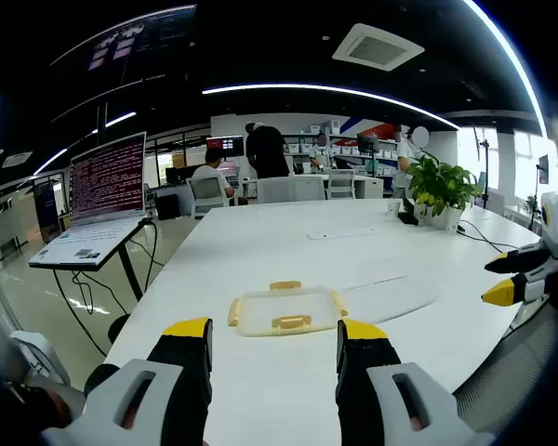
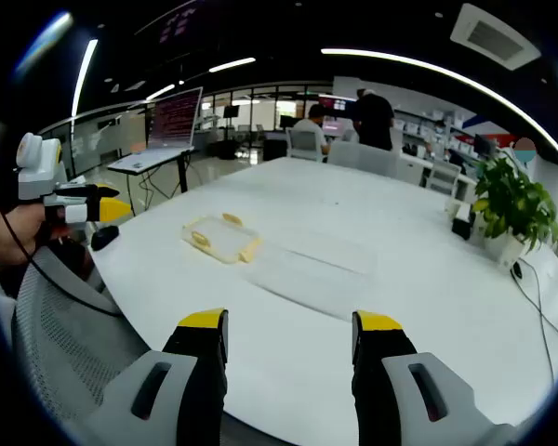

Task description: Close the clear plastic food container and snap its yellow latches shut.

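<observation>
Clear plastic food container (image 1: pixel 284 310) with yellow latches (image 1: pixel 291 322) lies on the white table (image 1: pixel 288 246), just beyond the left gripper (image 1: pixel 275 333), jaws spread, nothing held. A potted plant (image 1: pixel 440 189) stands far right. Right gripper (image 2: pixel 291 325) likewise gapes, holding nothing.

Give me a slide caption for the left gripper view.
Left gripper open above a white table, facing a clear container with yellow latches.
</observation>
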{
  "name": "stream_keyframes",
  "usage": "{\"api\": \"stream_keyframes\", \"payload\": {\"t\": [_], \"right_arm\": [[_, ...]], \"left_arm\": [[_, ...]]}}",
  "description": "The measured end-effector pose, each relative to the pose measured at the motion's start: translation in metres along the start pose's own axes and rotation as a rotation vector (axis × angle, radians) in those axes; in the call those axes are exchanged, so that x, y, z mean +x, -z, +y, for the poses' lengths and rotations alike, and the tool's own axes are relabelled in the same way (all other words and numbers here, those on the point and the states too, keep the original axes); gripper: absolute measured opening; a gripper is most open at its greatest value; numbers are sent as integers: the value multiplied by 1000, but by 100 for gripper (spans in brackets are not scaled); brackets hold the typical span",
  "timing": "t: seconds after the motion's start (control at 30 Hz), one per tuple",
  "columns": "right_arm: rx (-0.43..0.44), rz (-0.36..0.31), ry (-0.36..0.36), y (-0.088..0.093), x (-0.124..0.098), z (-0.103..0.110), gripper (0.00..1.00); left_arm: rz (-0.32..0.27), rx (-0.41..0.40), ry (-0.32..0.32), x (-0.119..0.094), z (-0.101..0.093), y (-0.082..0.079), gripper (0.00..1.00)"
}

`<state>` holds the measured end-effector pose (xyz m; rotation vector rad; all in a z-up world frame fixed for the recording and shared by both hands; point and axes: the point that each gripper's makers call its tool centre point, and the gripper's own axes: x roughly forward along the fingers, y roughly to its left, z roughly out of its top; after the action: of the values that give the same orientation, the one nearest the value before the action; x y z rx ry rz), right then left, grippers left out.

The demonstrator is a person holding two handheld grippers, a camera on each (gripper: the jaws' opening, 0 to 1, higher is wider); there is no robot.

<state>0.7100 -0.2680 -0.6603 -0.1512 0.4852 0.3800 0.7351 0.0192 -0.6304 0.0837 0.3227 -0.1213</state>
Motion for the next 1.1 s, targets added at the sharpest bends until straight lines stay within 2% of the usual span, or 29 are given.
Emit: {"api": "stream_keyframes", "payload": {"t": [1.1], "right_arm": [[3, 1, 1, 1, -1, -1, 51]], "left_arm": [[1, 0, -3, -1, -1, 1, 48]]}}
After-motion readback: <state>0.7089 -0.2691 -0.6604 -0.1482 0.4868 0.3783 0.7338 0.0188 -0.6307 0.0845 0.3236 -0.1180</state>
